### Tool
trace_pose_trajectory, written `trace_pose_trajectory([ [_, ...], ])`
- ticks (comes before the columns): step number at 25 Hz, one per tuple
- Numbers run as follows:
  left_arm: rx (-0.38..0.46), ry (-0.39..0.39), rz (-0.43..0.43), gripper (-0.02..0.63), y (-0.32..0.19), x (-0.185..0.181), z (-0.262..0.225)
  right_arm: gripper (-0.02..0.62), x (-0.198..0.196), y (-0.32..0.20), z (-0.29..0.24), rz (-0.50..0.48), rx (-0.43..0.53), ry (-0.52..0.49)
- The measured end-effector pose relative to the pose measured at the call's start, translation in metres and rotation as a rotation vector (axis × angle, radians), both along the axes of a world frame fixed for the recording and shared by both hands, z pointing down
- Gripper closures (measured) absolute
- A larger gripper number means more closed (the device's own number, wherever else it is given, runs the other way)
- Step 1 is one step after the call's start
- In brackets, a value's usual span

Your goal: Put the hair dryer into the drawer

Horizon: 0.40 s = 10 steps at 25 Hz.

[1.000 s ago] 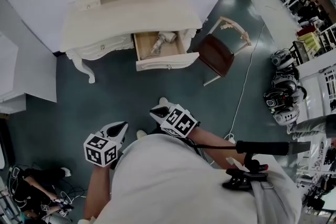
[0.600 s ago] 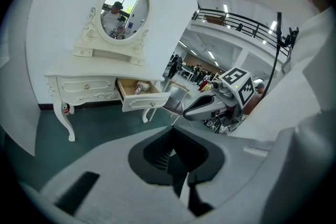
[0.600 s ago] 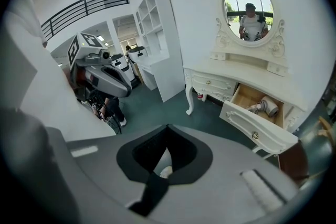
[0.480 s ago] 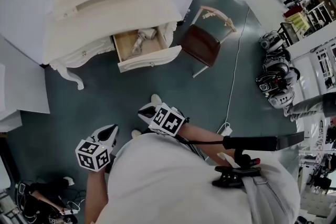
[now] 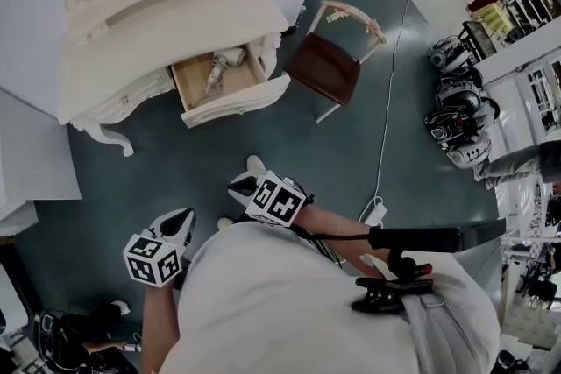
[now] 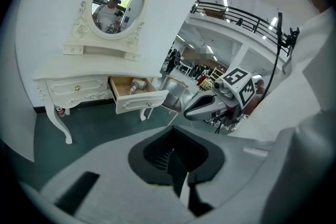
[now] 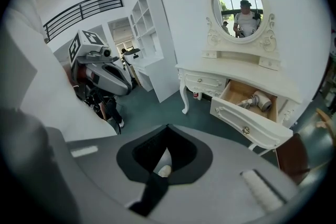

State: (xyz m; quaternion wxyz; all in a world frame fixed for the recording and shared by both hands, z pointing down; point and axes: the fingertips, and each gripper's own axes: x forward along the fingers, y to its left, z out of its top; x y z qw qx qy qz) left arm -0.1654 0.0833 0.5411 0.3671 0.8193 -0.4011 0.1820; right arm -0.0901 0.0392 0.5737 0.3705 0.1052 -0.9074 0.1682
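Both tongs are pressed together with nothing between them: the left tongs (image 5: pixel 184 216) and the right tongs (image 5: pixel 237 185) are held close in front of the person's body, side by side but apart, each pointing at a downward slant. Both are well away from the furniture.

Below them spreads a dark teal floor (image 5: pixel 175 162). Against the white wall stands a cream-white carved surface (image 5: pixel 166 13) on curved legs. An oval mirror (image 6: pixel 116 5) in an ornate frame rises from its back edge and reflects a person in a cap. A chair (image 5: pixel 324 66) with a brown seat and a pale frame stands on the floor just beside the surface's right end.

At the right of the surface's front edge, the drawer (image 5: pixel 235 105) is pulled well out. Its bare wooden inside is open to view, and its white front panel carries a small knob. The drawer to its left sits flush with the front. The hair dryer (image 5: pixel 219 68), pale in colour, lies flat on the bottom of the open drawer. Its rounded body is toward the back edge and its handle slants toward the front panel.
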Motion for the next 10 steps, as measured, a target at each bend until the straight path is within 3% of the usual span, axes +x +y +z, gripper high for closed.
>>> trace_pose_trajectory([
  [10, -0.016, 0.0, 0.055, 0.603, -0.091, 0.035, 0.008, 0.597, 0.047, -0.083, 0.008, 0.075, -0.012, 0.012],
])
